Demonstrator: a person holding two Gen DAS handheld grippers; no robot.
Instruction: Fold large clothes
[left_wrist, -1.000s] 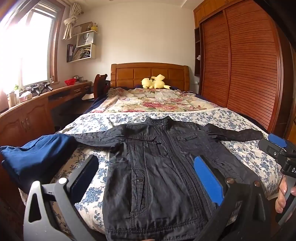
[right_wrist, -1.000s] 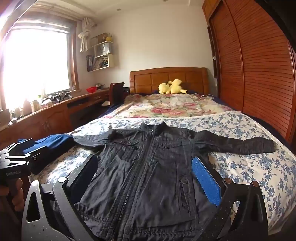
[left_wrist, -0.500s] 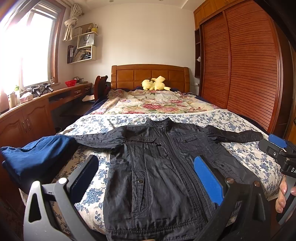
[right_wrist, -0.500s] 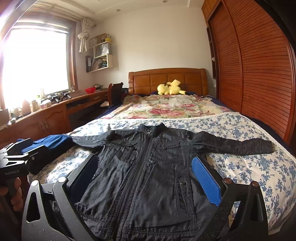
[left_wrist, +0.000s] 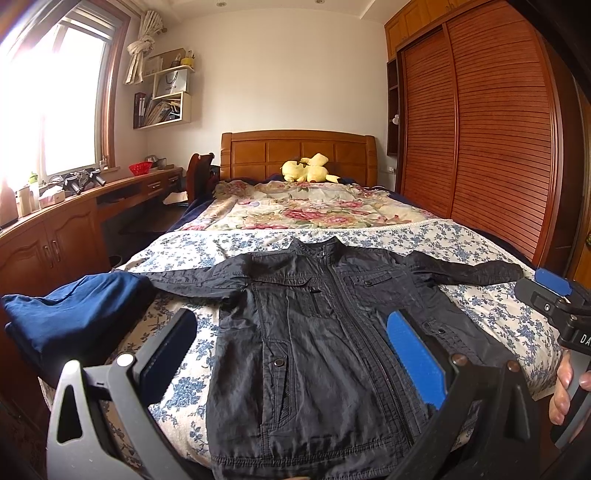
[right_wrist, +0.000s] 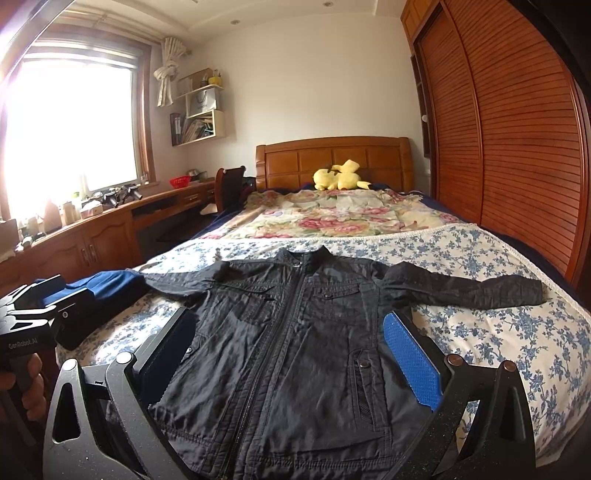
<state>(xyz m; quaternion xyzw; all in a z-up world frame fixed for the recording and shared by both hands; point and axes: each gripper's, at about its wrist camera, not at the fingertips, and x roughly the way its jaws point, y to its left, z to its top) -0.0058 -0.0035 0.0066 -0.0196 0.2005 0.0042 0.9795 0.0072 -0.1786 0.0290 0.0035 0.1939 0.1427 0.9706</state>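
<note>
Here, a black jacket (left_wrist: 317, 332) lies flat, front up and sleeves outstretched, on the bed (left_wrist: 491, 314), filling the centre of both frames. The left hand-held gripper (left_wrist: 291, 354) and right hand-held gripper (right_wrist: 291, 350) hang above its hem, jaws spread, pinching nothing. Folded blue cloth (left_wrist: 70, 317) sits at centre left, touching one sleeve. The hem's lower edge is cut off.

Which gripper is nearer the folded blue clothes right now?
Left. The left gripper hovers beside the folded blue clothes; the right gripper is beyond the jacket.
</note>
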